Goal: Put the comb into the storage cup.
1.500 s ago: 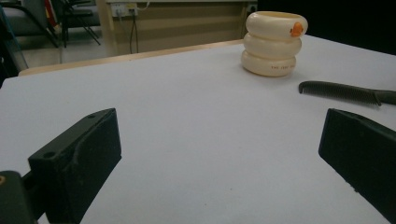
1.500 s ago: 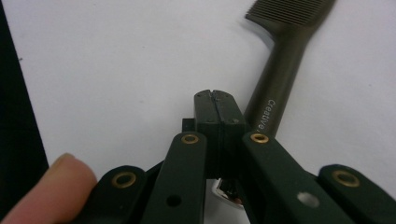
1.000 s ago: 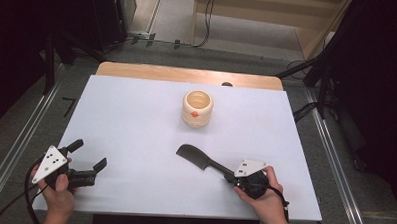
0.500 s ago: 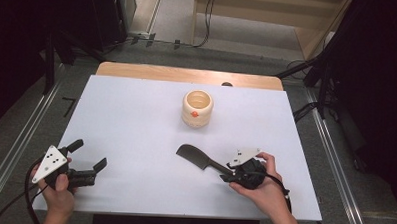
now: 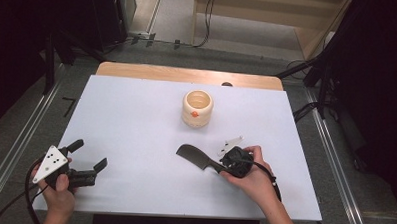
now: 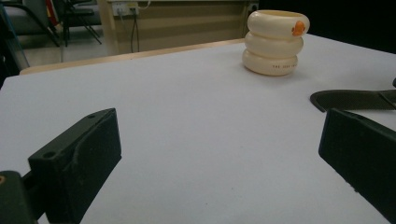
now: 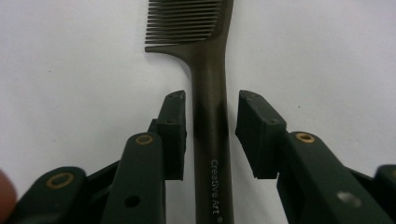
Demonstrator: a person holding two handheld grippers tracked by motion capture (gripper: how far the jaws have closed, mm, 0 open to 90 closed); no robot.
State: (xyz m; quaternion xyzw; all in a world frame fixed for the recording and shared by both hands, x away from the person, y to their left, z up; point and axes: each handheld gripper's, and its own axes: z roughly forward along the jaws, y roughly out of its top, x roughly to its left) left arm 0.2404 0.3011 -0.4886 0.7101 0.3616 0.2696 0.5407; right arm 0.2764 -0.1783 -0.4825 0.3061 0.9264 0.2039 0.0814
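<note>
From the high view, your right gripper [image 5: 223, 165] lies low on the matte white tabletop [image 5: 136, 120], lined up with the handle of a dark comb [image 5: 197, 158] that rests flat near the middle of the sheet, in front of a cream pot [image 5: 197, 108] shaped like stacked rounded rings with a small orange mark on its side. Your left gripper [image 5: 87, 158] sits near the front left corner, well apart from both, its fingers spread wide with nothing between them. In the left gripper view, those two blocky black fingers [image 6: 79, 168] frame bare white surface; the glossy ribbed pot [image 6: 276, 42] stands far off and the comb's dark rounded end [image 6: 350, 99] lies to the right. In the right gripper view, your fingers [image 7: 175, 126] straddle the comb's smooth, slim handle [image 7: 210, 121]; they have just been closing, yet a gap shows on each side, so they are not clamped. Fine straight teeth fan from the head above.
</note>
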